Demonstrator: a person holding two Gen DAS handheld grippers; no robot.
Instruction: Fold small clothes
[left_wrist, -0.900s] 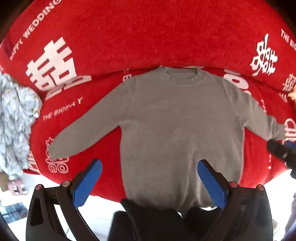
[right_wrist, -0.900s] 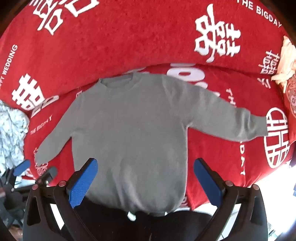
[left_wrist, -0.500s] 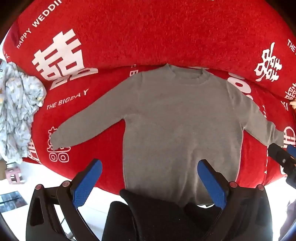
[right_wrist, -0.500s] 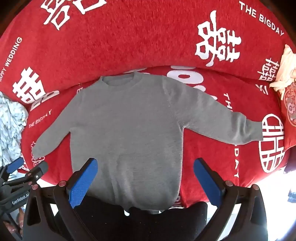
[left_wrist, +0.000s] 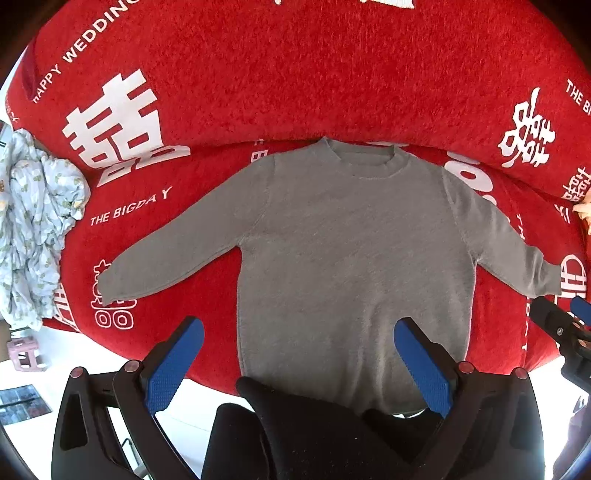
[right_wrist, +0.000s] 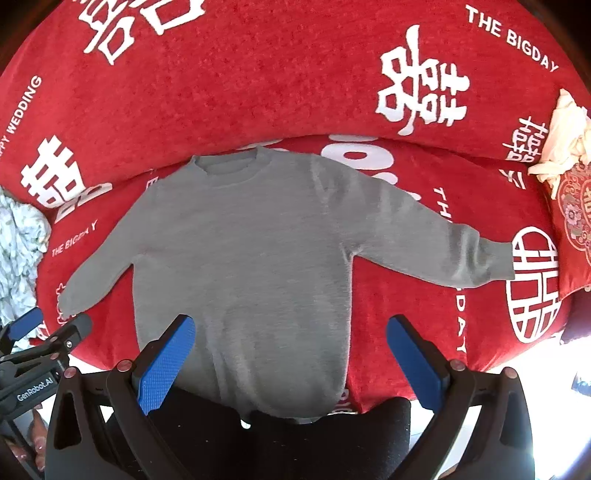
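**Grey sweater spread flat, both grippers wide above it**

While it lies face up on the red sofa cover (left_wrist: 332, 74), the grey sweater (left_wrist: 351, 258) is spread out flat, its round neck (left_wrist: 364, 162) against the crease where the seat meets the backrest and its hem hanging at the seat's front edge. Both sleeves reach outward and slightly down from the sweater's body: one cuff (left_wrist: 107, 284) rests on the white printing to the sweater's left, the other cuff (right_wrist: 495, 262) ends just beside a round white emblem (right_wrist: 535, 284) on the sweater's right.

Above the sweater's hem, the left gripper (left_wrist: 299, 362) hangs with its blue pads (left_wrist: 173, 365) spread wide, nothing between them but the view of the cloth below; no pad touches the sweater. The right gripper (right_wrist: 291, 358) is likewise spread to its widest over the lower part of the sweater, empty, its pads (right_wrist: 164, 363) clear of the fabric. Each gripper shows at the edge of the other's view, beyond a sleeve end.

Further out from the sweater, a crumpled pale patterned garment (left_wrist: 33, 229) lies heaped at the cover's left end. Off past the right sleeve sit a cream-coloured bundle of cloth (right_wrist: 565, 140) and a red patterned cushion (right_wrist: 576, 221). Below the hem, dark clothing of the person (left_wrist: 325, 435) fills the near edge of both views.
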